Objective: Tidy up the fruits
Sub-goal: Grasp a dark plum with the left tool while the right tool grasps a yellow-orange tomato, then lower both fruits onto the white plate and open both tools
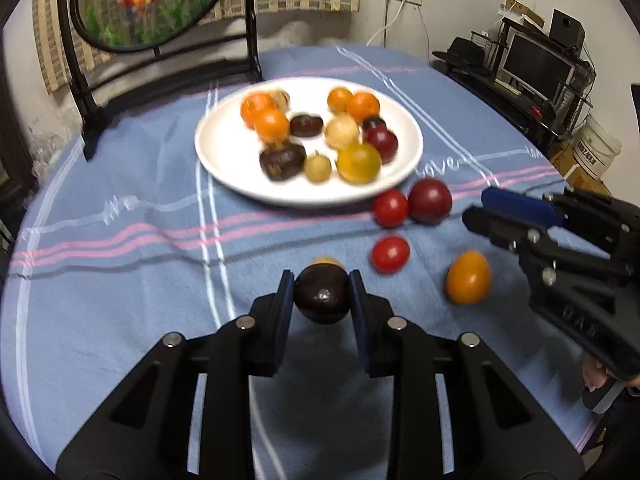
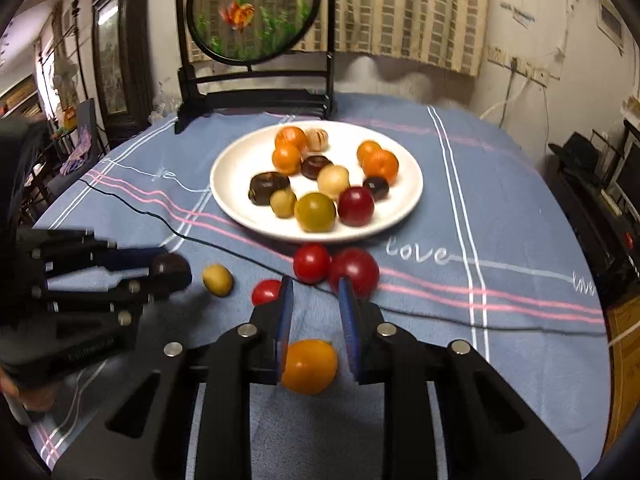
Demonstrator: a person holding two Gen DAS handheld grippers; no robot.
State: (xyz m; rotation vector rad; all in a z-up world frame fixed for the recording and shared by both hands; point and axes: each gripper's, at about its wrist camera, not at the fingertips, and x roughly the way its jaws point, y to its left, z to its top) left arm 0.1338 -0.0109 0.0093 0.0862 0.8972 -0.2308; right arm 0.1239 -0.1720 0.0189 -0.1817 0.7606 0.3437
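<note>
**A:** Where was the fruit the left gripper (image 1: 320, 280) was after?

**B:** Its fingers were clamped on the dark plum-like fruit (image 1: 322, 300), one pad on each flank. It hung clear of the blue cloth on the counter (image 1: 120, 280). The squeeze across the widest part was probably to stop a round, smooth thing from rolling out.

**A:** And the plate?

**B:** The white plate (image 1: 224, 148) lay at twelve o'clock from that fruit. It already carried orange, dark, pale and red pieces, so I judged it to be the collecting spot.

**A:** What about the right gripper (image 2: 315, 286)?

**B:** Its fingers stood drawn close together with nothing pressed between the pads. In the right wrist view the orange fruit (image 2: 310, 366) showed at six o'clock from the fingertips, low by the finger bases. The left wrist view showed that fruit lying on the cloth, apart from that gripper, so it was not held.

**A:** So the grab had missed?

**B:** I could not say. I judged only that the fingers needed to part and come down around it.

**A:** Anything else loose?

**B:** Three red fruits (image 2: 312, 263) sat just off the plate's near rim, from eleven to one o'clock of the right fingertips. A small yellow-green one (image 2: 217, 280) lay at nine o'clock.
</note>
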